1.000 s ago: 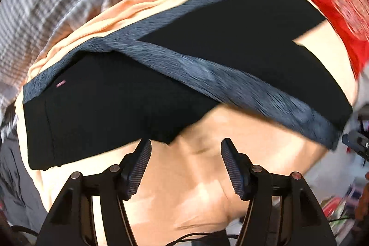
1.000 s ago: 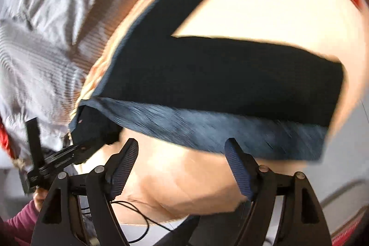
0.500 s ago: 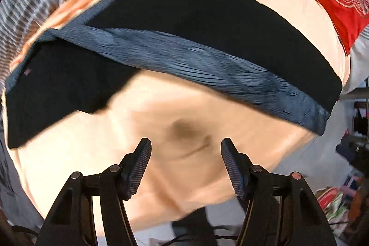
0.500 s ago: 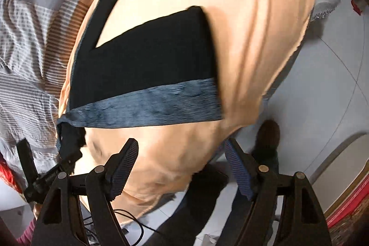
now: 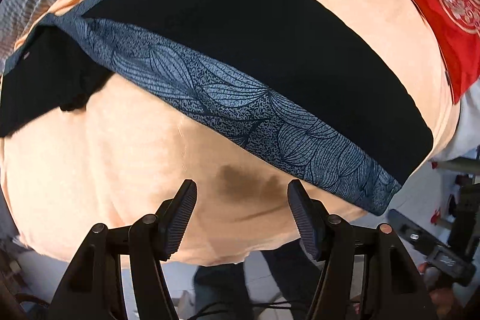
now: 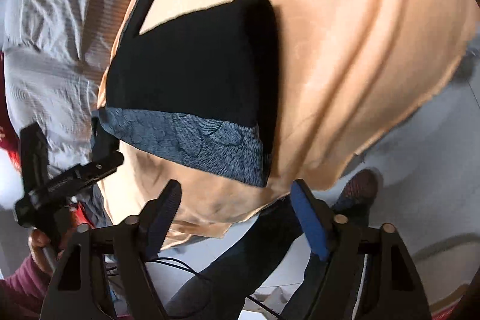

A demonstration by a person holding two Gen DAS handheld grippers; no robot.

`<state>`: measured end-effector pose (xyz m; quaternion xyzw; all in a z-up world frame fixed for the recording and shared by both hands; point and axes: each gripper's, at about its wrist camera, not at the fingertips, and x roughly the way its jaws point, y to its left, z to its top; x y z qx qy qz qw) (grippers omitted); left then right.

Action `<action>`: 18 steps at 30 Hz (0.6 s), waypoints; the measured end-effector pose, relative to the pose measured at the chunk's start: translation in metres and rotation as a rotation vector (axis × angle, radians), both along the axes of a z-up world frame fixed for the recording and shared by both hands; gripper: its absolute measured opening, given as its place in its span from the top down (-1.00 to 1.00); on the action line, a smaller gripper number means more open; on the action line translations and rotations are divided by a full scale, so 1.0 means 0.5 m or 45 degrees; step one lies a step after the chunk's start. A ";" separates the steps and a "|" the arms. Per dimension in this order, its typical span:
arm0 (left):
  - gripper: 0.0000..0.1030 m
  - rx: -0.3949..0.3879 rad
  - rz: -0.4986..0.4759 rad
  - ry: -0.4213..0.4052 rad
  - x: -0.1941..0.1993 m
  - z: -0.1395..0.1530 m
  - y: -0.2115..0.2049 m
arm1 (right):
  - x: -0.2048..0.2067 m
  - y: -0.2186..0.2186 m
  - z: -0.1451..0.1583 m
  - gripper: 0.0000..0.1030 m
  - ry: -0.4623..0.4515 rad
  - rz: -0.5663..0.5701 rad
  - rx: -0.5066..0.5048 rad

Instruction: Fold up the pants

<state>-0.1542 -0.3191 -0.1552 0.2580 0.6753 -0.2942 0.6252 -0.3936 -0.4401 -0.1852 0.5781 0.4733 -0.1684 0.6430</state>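
Black pants with a blue leaf-patterned side band lie spread across a peach sheet, one leg folded over the other. Left claw hangs wide and empty over bare sheet; a second ago its tips sat at the pants' edge. Right claw, equally wide and empty, has pulled back past the sheet's corner, above the floor. A red cushion borders the sheet.

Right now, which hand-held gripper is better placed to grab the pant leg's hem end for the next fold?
Right, probably. The right hand-held gripper sits open just below the hem end of the black pants. The left hand-held gripper, also open, faces the patterned side stripe mid-leg.
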 end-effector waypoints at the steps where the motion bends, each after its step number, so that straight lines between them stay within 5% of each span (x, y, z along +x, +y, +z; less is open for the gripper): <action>1: -0.25 0.005 0.015 0.006 0.002 -0.002 0.000 | 0.004 -0.002 -0.006 -0.17 -0.012 0.000 0.012; 2: -0.25 0.005 0.025 0.008 0.005 -0.004 0.001 | 0.009 -0.003 -0.010 -0.01 -0.035 -0.001 0.023; 6: -0.25 -0.004 0.028 0.002 0.018 -0.003 0.023 | 0.030 -0.005 -0.023 0.15 -0.080 0.003 0.054; 10: -0.25 -0.039 0.114 0.073 0.052 -0.011 0.040 | 0.033 -0.009 -0.029 0.93 -0.149 -0.031 0.195; 13: -0.25 -0.097 0.155 0.155 0.086 -0.016 0.054 | 0.035 -0.019 0.012 0.94 -0.259 -0.063 0.258; 18: -0.25 -0.204 0.320 0.299 0.149 -0.034 0.077 | 0.067 -0.040 0.071 0.94 -0.274 0.002 0.245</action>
